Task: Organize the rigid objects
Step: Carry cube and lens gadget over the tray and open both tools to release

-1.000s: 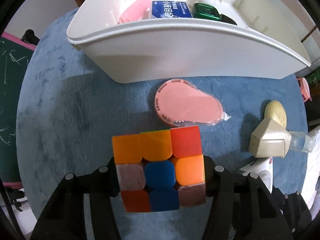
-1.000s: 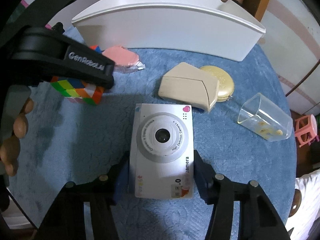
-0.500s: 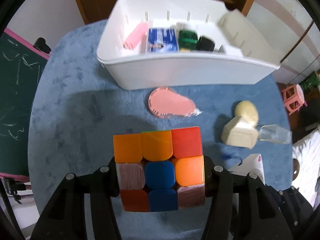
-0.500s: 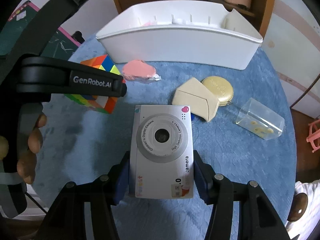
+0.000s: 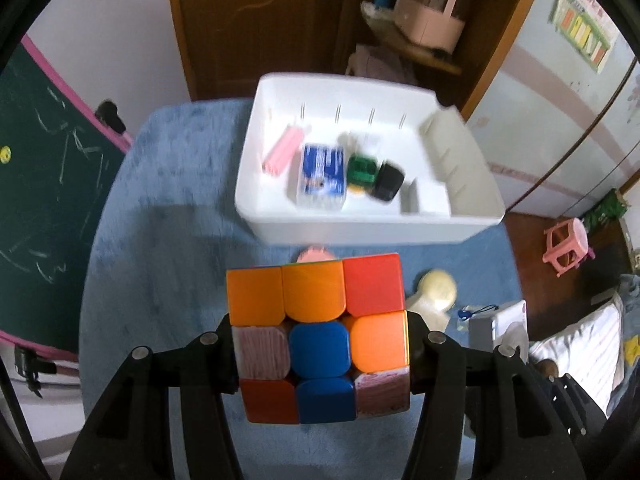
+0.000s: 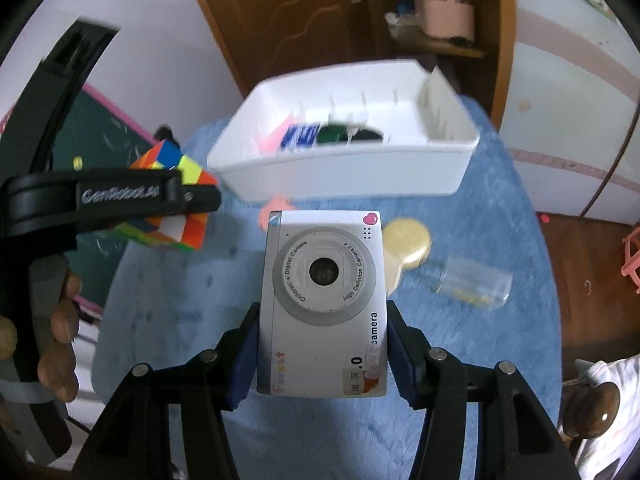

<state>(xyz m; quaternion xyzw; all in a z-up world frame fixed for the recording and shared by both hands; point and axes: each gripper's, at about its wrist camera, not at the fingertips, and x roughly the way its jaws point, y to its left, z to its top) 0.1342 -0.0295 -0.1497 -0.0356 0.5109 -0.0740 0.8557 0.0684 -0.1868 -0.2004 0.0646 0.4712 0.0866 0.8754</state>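
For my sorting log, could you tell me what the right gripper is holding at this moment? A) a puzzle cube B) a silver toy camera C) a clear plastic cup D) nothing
B: the right gripper is shut on the silver toy camera, its fingers pressed against both sides of the body.

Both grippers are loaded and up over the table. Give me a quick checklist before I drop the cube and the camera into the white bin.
1. Left gripper clamped on the puzzle cube: ok.
2. Right gripper clamped on the toy camera: ok.
3. Both items lifted above the blue tablecloth: ok.
4. Free floor in the white bin, right of the black item: ok.
5. Grippers apart from each other: ok; the cube shows left of the camera.
6. Depth of the free bin space: cannot tell, picture is blurred.
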